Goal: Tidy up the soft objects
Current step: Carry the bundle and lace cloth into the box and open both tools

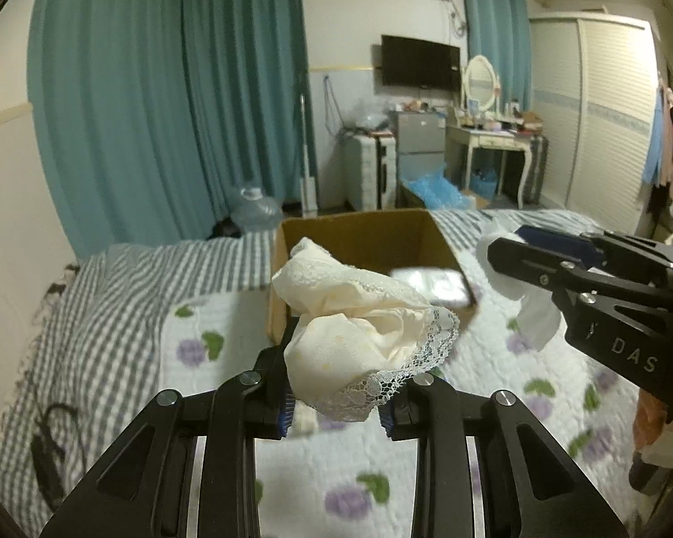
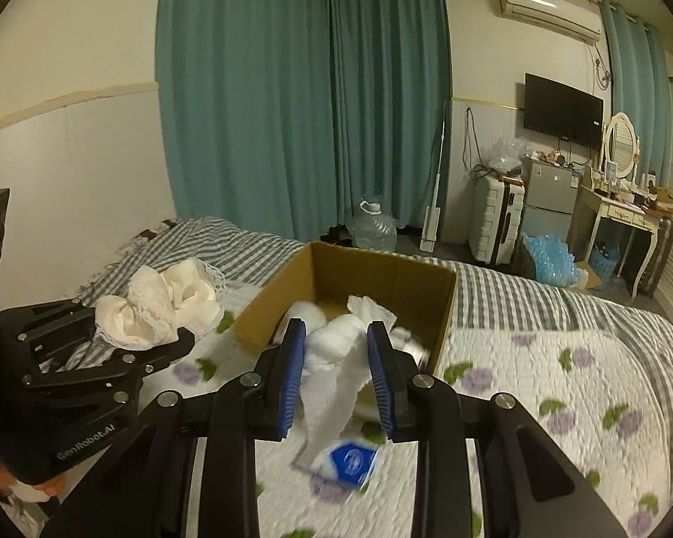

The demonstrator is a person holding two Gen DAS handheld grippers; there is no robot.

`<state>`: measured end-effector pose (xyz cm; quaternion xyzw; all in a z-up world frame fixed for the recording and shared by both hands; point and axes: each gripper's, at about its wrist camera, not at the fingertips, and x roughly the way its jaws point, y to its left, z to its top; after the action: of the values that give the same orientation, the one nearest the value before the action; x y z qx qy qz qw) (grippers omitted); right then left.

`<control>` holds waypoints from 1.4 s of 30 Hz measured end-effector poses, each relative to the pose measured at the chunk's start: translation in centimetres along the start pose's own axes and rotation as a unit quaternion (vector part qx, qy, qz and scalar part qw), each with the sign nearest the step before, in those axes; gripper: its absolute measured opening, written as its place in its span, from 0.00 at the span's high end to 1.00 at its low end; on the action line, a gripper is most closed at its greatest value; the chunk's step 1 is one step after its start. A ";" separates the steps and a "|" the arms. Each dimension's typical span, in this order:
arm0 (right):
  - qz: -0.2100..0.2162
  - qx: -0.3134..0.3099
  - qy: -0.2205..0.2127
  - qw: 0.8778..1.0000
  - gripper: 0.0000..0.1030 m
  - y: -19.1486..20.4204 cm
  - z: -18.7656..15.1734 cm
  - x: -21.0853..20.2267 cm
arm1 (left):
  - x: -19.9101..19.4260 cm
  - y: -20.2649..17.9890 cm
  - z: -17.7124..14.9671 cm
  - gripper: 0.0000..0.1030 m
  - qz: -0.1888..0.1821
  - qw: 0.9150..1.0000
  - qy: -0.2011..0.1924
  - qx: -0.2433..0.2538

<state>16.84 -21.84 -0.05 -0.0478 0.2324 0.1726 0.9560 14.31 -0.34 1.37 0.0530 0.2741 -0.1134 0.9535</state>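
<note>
Box (image 2: 332,278), one, cardboard, open-topped, on the bed (image 2: 538,358). Two grippers beside it: left gripper (image 1: 336,403), jaws clamped on one cream lace cloth (image 1: 359,327); right gripper (image 2: 336,372), jaws clamped on one white cloth (image 2: 336,358). Inside the box, perhaps two pale items, blurred.

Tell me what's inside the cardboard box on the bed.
Inside the cardboard box, the left wrist view shows a blurred pale packet on the floor. In the right wrist view, the white tissue held by the right gripper covers most of the interior.
</note>
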 end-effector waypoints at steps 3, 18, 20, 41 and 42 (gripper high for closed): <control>0.000 0.003 0.008 1.000 0.73 -1.4 0.9 3.6 | 3.5 0.1 1.1 0.73 0.005 1.000 0.004 -0.002; -0.003 0.046 0.034 0.998 0.72 -7.8 2.2 17.5 | 18.2 0.3 3.6 0.70 -0.001 1.000 0.017 0.000; -0.009 0.045 0.036 0.998 0.63 -7.8 2.0 17.9 | 18.4 0.0 3.5 0.69 0.006 1.000 0.004 0.007; -0.071 0.013 -0.079 0.994 0.01 -2.1 8.5 -5.2 | 0.1 0.0 8.1 0.18 0.056 0.994 -0.098 0.000; -0.072 0.012 -0.079 0.994 0.01 -1.6 8.6 -6.2 | -1.1 0.2 8.2 0.15 0.056 0.993 -0.102 0.001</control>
<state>15.93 -23.78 10.39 -0.0389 0.1537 0.1037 0.9819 17.63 -1.26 8.90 0.0574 0.1723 -0.0645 0.9813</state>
